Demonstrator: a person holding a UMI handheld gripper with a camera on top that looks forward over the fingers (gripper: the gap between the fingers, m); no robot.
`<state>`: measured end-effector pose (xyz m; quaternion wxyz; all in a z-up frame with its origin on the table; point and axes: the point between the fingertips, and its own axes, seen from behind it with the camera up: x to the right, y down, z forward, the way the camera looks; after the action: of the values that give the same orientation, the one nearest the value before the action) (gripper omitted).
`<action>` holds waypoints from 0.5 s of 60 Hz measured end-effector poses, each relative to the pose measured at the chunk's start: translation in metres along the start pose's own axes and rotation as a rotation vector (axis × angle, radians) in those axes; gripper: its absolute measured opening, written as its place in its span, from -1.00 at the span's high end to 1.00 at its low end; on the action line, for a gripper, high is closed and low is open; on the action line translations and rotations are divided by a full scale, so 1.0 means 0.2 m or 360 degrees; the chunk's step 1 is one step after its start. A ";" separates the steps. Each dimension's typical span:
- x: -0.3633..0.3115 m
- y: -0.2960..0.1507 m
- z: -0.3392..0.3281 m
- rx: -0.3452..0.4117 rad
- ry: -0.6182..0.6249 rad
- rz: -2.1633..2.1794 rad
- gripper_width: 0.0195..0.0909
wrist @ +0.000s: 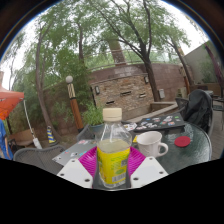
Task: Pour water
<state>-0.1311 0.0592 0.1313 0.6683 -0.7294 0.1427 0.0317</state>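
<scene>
Both tongs (113,165) fingers clamp a yellow-labelled bottle (113,150), writing unreadable, beside a cup (151,143).

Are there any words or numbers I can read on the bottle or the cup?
None can be read.
bottle: its yellow label is too blurred to read; it sits between the fingers, and both pink pads seem to press on it.
white cup: no writing shows.
red lid on the glass table: no writing shows.

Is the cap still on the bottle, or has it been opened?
Capped. The bottle stands upright between the gripper's fingers, and its white cap sits on the neck. The white cup stands beside it.
</scene>
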 end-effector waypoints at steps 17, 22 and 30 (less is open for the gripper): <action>-0.09 -0.41 0.29 -0.0041 -0.0538 0.1959 0.49; 0.01 -0.42 0.37 -0.0082 -0.0633 0.2407 0.49; 0.11 -0.40 0.37 -0.0024 -0.0619 0.2779 0.49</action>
<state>-0.0795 0.1346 0.1960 0.4137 -0.3468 0.5310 0.6532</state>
